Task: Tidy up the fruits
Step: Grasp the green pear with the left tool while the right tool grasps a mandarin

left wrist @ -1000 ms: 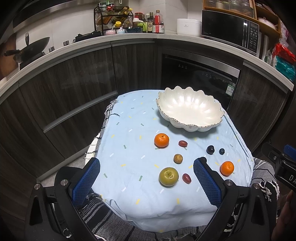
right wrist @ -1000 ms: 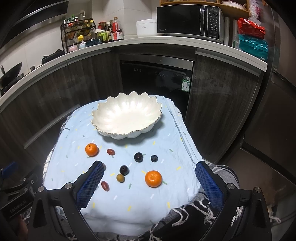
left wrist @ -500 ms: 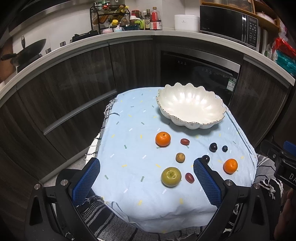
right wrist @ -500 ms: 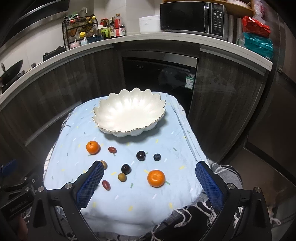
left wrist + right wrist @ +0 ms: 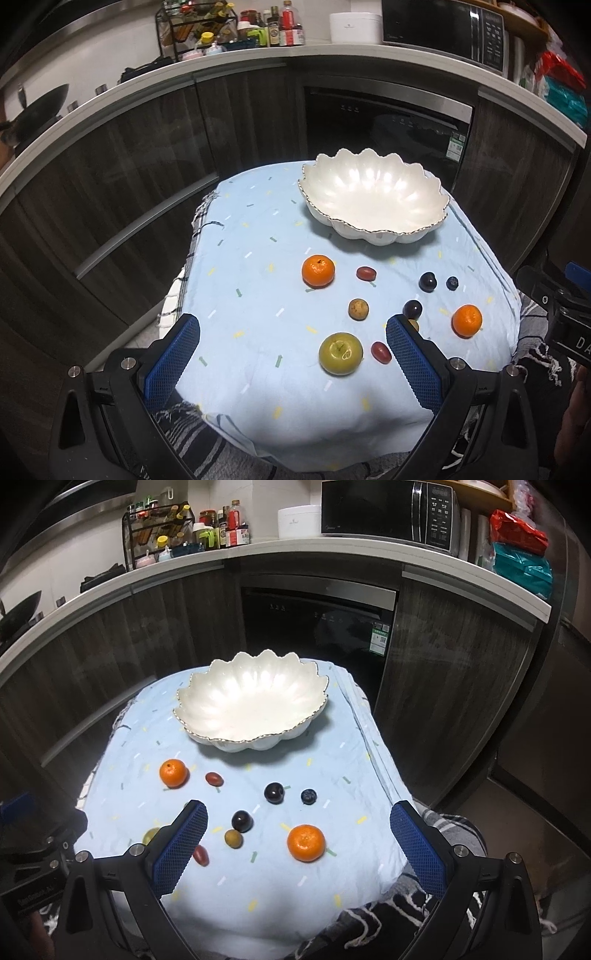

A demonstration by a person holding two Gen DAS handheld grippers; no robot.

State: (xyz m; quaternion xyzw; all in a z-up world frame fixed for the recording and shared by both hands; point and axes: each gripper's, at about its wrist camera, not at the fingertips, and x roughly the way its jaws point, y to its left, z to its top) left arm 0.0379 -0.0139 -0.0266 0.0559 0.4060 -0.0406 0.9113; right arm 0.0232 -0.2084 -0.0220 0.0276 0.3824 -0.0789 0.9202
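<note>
A white scalloped bowl point(image 5: 373, 199) point(image 5: 251, 701) stands empty at the far side of a light blue cloth point(image 5: 258, 295). Loose fruit lies in front of it: two oranges point(image 5: 318, 271) point(image 5: 306, 842), a green apple point(image 5: 340, 353), a brown longan point(image 5: 358, 309), red dates point(image 5: 366, 273) point(image 5: 381, 352), dark plums point(image 5: 274, 792) point(image 5: 242, 820), a blueberry point(image 5: 308, 796) and a small green fruit point(image 5: 233, 838). My left gripper point(image 5: 291, 358) is open and empty, near the apple. My right gripper point(image 5: 299, 842) is open and empty, with the near orange between its fingers' line.
Dark wood cabinets and a built-in dishwasher point(image 5: 317, 627) stand behind the table. The white counter carries a bottle rack point(image 5: 159, 535), a rice cooker point(image 5: 299, 517) and a microwave point(image 5: 391, 513). A striped blanket point(image 5: 406, 915) hangs at the table's near edge.
Both grippers have moved forward toward the table and fruit. Nothing on the cloth has moved, and both grippers stay open.
</note>
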